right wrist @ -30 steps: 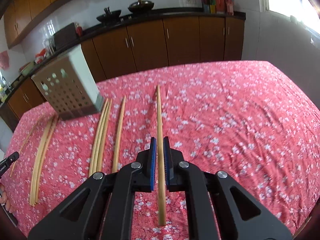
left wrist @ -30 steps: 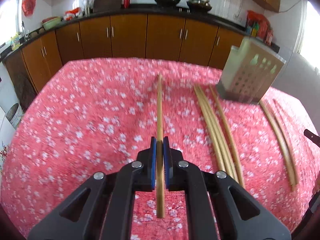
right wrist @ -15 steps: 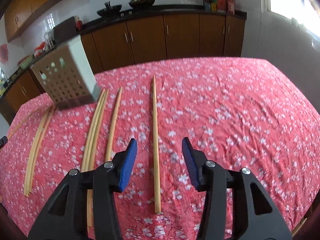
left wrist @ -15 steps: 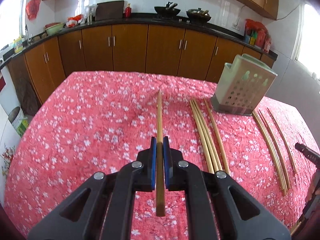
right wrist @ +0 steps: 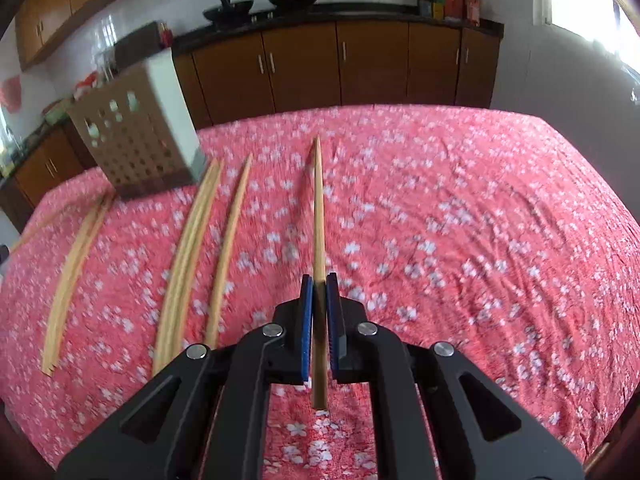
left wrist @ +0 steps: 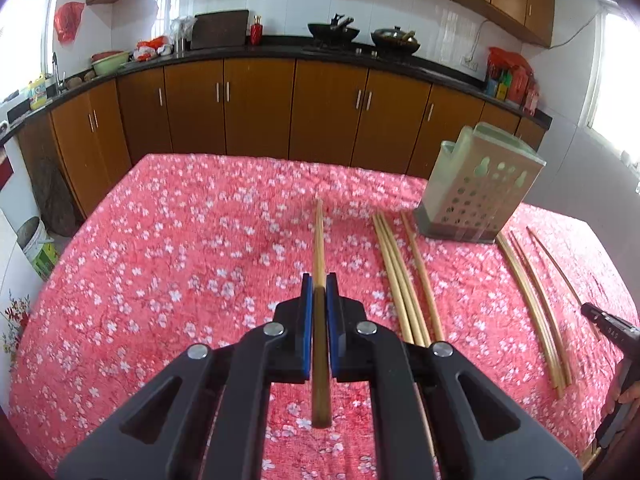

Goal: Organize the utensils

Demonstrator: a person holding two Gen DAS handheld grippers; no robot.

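Left wrist view: left gripper (left wrist: 319,296), blue-padded fingers (left wrist: 306,320) pinching one bamboo chopstick (left wrist: 319,240) lengthwise, its far tip reaching out over the red floral tablecloth (left wrist: 180,264). Perforated utensil holder (left wrist: 478,190) stands upright at the far right of the tabletop. Just left of the holder's base lies a bundle of loose chopsticks (left wrist: 396,276), a single one close beside it; right of the base, a second group of chopsticks (left wrist: 534,308) runs toward the near edge. Part of the other tool (left wrist: 610,326) shows at the right frame edge, well away from the holder.

Right wrist view: right gripper (right wrist: 319,296), jaws having just been closing, fingers (right wrist: 306,320) now pinching another chopstick (right wrist: 318,208) along its length. The utensil holder (right wrist: 136,132), blurred, sits far left. From its base toward the camera lie the loose chopsticks (right wrist: 188,256), a single one just right of them, and a further set (right wrist: 70,276) left of the holder. Tablecloth (right wrist: 460,240) right of the held stick carries nothing.
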